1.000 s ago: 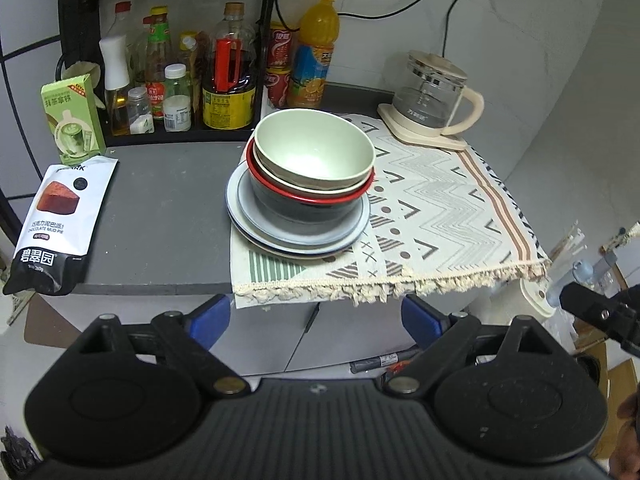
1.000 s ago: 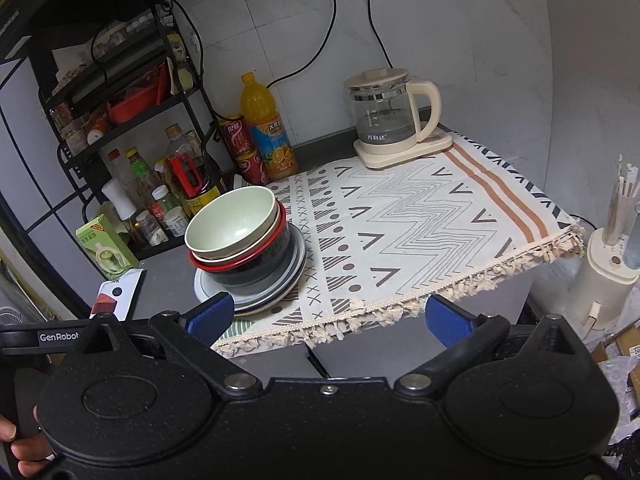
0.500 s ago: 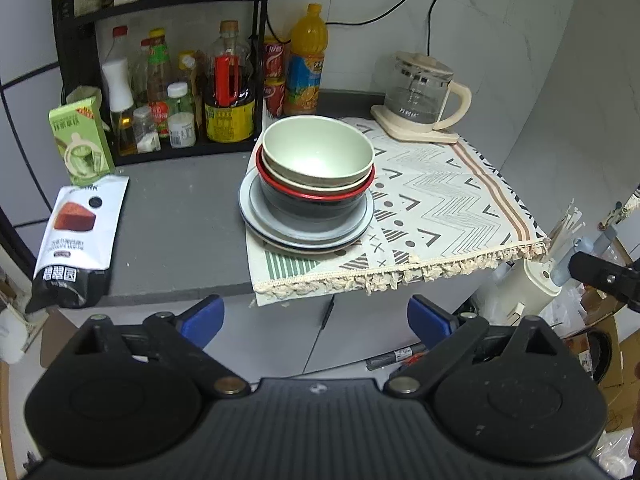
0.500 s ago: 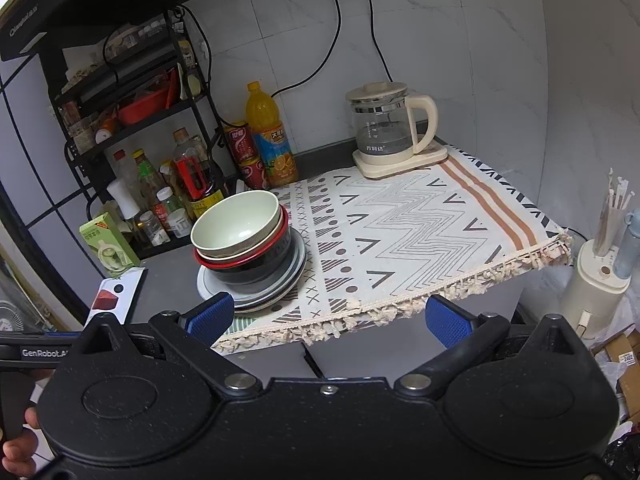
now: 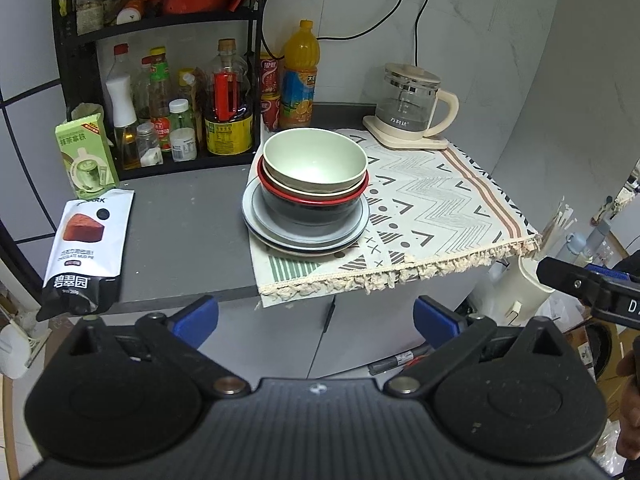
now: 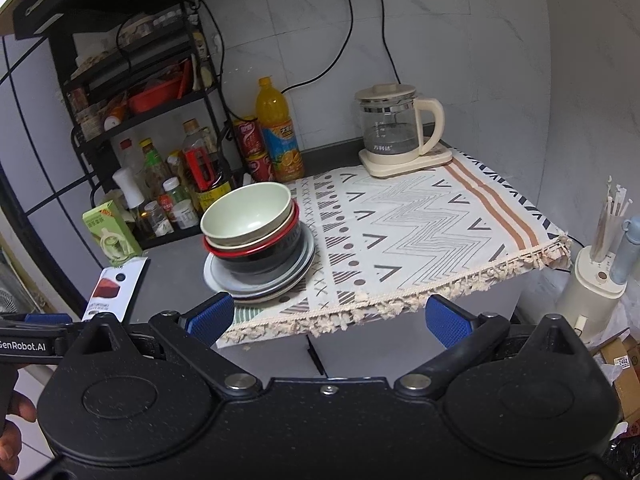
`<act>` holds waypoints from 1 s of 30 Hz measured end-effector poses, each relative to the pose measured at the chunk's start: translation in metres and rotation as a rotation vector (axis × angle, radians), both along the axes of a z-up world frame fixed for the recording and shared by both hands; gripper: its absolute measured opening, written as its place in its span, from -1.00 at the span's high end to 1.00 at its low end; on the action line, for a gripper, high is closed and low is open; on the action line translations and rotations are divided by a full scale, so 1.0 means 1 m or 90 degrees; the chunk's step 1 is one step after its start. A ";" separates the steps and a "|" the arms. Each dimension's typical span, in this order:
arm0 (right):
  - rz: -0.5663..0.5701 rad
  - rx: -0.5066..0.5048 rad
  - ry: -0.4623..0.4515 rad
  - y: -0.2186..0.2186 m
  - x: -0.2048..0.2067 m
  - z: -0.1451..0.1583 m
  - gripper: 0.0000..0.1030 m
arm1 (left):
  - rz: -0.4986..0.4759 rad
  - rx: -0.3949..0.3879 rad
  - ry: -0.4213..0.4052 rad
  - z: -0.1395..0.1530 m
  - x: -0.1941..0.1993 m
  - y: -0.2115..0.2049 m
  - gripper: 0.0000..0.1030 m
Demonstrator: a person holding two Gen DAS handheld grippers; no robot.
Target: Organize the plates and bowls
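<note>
1. Grey desk (image 5: 180, 216) fills the middle of my left wrist view, backed by a white tiled wall with two plugged sockets.
2. Patterned cloth (image 5: 436, 204) covers the right part of the desk; its fringed edge hangs over the front.
3. Stack of plates (image 5: 304, 236) sits on the cloth's left edge, with three nested bowls on it: a dark bowl (image 5: 308, 212) at the bottom, a red-rimmed bowl (image 5: 312, 199) inside it, and a pale green bowl (image 5: 316, 160) on top, upright.
4. Glass kettle (image 5: 412, 108) stands on its base at the back right corner of the cloth, well apart from the stack.
5. Black rack (image 5: 160, 60) with bottles stands behind the stack to the left; an orange drink bottle (image 5: 300, 80) and red cans stand beside it.
6. Green carton (image 5: 86, 156) and a dark snack pouch (image 5: 88, 248) rest on the desk's left part.
7. Left gripper (image 5: 316, 318): I see its blue fingers (image 5: 196, 318) wide apart and opening, with nothing between them, in front of the desk edge.
8. Right gripper (image 6: 330, 320): its fingers (image 6: 448, 324) stand apart and empty, also short of the desk.
</note>
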State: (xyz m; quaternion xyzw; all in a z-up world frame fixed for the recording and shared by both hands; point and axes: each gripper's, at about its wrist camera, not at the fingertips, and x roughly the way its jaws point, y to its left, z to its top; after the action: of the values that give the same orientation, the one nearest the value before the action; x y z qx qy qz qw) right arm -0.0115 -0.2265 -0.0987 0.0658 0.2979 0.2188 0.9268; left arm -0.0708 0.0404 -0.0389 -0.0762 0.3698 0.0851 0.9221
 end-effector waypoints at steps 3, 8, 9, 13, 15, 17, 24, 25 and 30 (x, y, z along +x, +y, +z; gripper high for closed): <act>0.012 -0.009 -0.002 0.005 -0.006 -0.001 -0.99 | 0.003 -0.008 -0.001 -0.001 -0.006 0.002 -0.99; 0.028 -0.032 -0.005 0.013 -0.013 -0.002 -0.99 | 0.009 -0.011 0.000 -0.002 -0.013 0.005 -0.99; 0.029 -0.035 -0.007 0.014 -0.015 -0.001 -0.99 | 0.010 -0.012 0.000 -0.002 -0.013 0.005 -0.99; 0.036 -0.037 -0.009 0.018 -0.017 0.001 -0.99 | 0.015 -0.016 0.002 -0.002 -0.015 0.007 -0.99; 0.038 -0.039 -0.010 0.019 -0.017 0.002 -0.99 | 0.015 -0.015 0.001 -0.002 -0.016 0.007 -0.99; 0.038 -0.038 -0.009 0.019 -0.017 0.002 -0.99 | 0.014 -0.017 -0.002 -0.002 -0.017 0.008 -0.99; 0.030 -0.038 -0.015 0.020 -0.017 0.004 -0.99 | 0.018 -0.019 -0.005 -0.001 -0.017 0.010 -0.99; 0.028 -0.038 -0.015 0.019 -0.017 0.004 -0.99 | 0.018 -0.019 -0.007 -0.001 -0.017 0.010 -0.99; 0.023 -0.035 -0.016 0.019 -0.017 0.004 -0.99 | 0.016 -0.020 -0.008 0.000 -0.017 0.009 -0.99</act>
State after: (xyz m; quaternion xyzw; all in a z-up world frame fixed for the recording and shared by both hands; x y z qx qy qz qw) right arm -0.0288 -0.2080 -0.0947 0.0320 0.2937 0.2281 0.9277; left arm -0.0878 0.0489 -0.0392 -0.0961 0.3644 0.0904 0.9219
